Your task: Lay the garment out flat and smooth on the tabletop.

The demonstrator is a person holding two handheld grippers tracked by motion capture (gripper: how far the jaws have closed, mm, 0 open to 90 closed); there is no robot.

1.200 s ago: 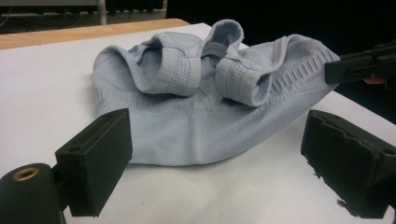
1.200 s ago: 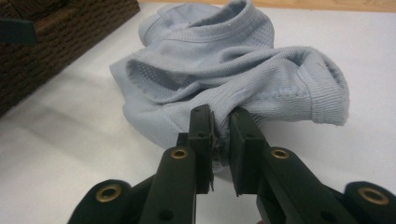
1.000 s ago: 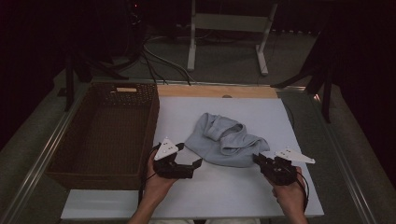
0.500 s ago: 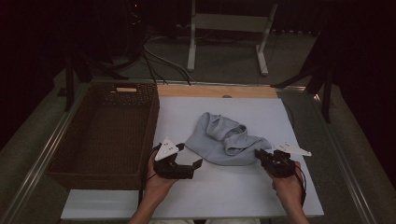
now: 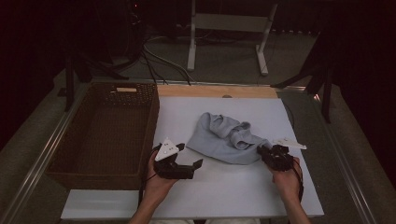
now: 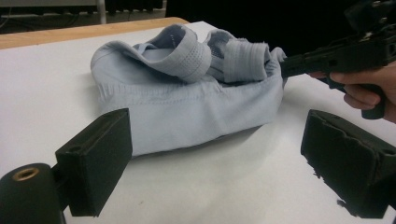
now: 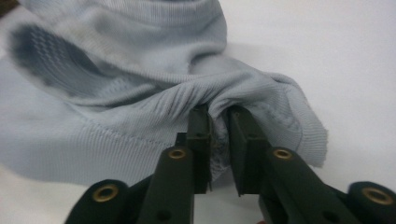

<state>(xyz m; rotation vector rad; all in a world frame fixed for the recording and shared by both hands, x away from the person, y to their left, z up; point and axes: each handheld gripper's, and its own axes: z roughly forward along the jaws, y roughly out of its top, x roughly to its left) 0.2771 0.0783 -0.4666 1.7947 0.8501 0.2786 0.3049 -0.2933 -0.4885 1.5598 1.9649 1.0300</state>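
Note:
A crumpled light-blue garment (image 5: 224, 137) lies in the middle of the white tabletop (image 5: 233, 196). My right gripper (image 5: 260, 150) is at its right-hand corner, low on the table. In the right gripper view the jaws (image 7: 219, 126) pinch a ribbed fold of the garment (image 7: 116, 93). They have just eased apart a little, with the fold still between them. My left gripper (image 5: 190, 155) rests near the garment's front left edge. Its jaws stand wide open with nothing between them (image 6: 219, 163), and the garment (image 6: 187, 107) lies just beyond them.
A large, empty brown wicker basket (image 5: 154, 116) stands along the left side of the table. A wooden strip (image 5: 215, 91) runs along the far edge. Beyond it are a white stand's legs (image 5: 191, 51) and cables on a dark floor.
My right gripper has moved left and lower, in against the garment's right corner. The left gripper has stayed put.

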